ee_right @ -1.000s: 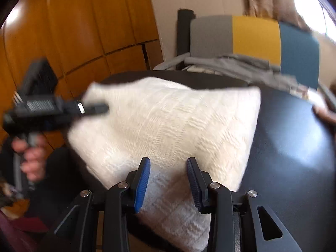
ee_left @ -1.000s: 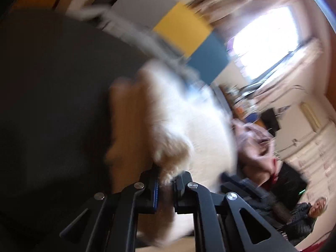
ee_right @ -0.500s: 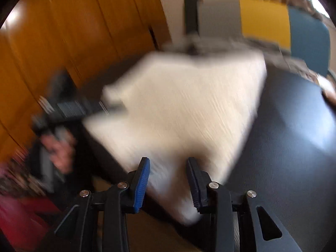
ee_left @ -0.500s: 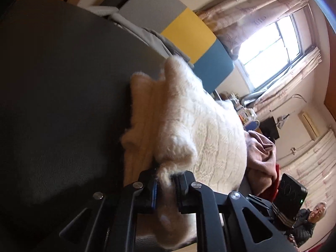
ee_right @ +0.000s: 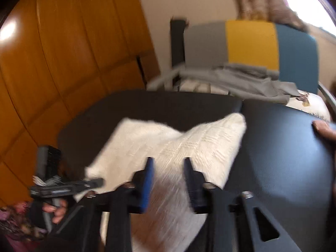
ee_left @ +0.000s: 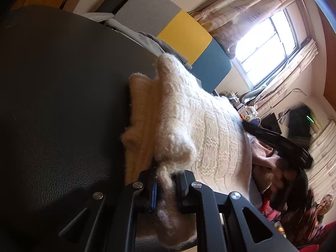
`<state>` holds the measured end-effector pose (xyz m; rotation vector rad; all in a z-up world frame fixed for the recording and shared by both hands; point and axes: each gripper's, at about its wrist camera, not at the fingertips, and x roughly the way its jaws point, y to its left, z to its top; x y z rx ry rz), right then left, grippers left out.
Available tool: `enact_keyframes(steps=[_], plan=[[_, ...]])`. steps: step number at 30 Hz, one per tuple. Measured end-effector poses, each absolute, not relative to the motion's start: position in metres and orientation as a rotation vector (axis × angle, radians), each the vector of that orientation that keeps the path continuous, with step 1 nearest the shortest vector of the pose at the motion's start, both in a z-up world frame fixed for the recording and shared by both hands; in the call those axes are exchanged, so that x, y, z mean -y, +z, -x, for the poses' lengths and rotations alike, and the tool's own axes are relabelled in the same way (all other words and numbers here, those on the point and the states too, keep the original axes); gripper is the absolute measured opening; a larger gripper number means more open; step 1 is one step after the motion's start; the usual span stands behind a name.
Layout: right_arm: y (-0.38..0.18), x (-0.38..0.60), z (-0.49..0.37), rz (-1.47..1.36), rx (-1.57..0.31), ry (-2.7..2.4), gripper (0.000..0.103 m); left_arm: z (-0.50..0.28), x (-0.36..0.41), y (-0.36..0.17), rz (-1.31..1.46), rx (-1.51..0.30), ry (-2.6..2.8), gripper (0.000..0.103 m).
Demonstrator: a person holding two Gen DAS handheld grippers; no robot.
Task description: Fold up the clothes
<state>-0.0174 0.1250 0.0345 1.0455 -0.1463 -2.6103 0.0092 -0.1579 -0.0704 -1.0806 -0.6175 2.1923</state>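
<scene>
The left gripper (ee_left: pixel 168 185) pinches the white sweater (ee_right: pixel 174 145) edge, keeping the fold aligned on the bench (ee_right: pixel 283 157); the right gripper (ee_right: pixel 169 183) fingers straddle cloth, spread.

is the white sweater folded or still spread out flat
Folded, at least partly: the white sweater shows stacked layers at its edge, pinched by the left gripper.

Left gripper (ee_left: pixel 166 185) pinched on a fuzzy edge of the cream knit sweater (ee_left: pixel 201 126), wool bunched between the jaws. Sweater lies folded in layers on the dark leather surface (ee_left: pixel 58 96), lower layer sticking out past the top one on the side toward the bare leather. Beyond the sweater: grey-yellow-blue chair back (ee_left: pixel 180 33), grey cloth (ee_left: pixel 151 42) under it. Past the chair, a bright window (ee_left: pixel 266 46) with curtains. Right gripper (ee_left: pixel 279 142), blurred, just beside the sweater's far edge.
</scene>
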Motion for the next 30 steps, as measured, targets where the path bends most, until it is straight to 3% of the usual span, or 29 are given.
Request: enact_keyframes(steps=[4, 12, 16, 22, 27, 30], plan=[[0.001, -0.127, 0.066, -1.236, 0.207, -2.592, 0.022, -0.011, 0.157, -0.070, 1.069, 0.604, 2.206, 0.014], [-0.011, -0.135, 0.052, -1.147, 0.256, -2.684, 0.021, -0.013, 0.173, -0.063, 1.070, 0.704, 2.176, 0.018], [0.008, -0.149, 0.029, -1.096, 0.376, -2.692, 0.023, -0.021, 0.182, -0.024, 0.981, 0.592, 2.303, 0.018], [0.036, -0.147, -0.013, -1.026, 0.307, -2.713, 0.025, -0.007, 0.148, 0.026, 0.853, 0.343, 2.418, 0.018], [0.029, -0.131, -0.019, -1.053, 0.221, -2.677, 0.030, 0.008, 0.073, 0.030, 0.864, 0.042, 2.310, 0.018], [0.022, -0.124, -0.019, -1.065, 0.200, -2.676, 0.035, 0.021, 0.074, 0.017, 0.909, 0.036, 2.319, 0.019]])
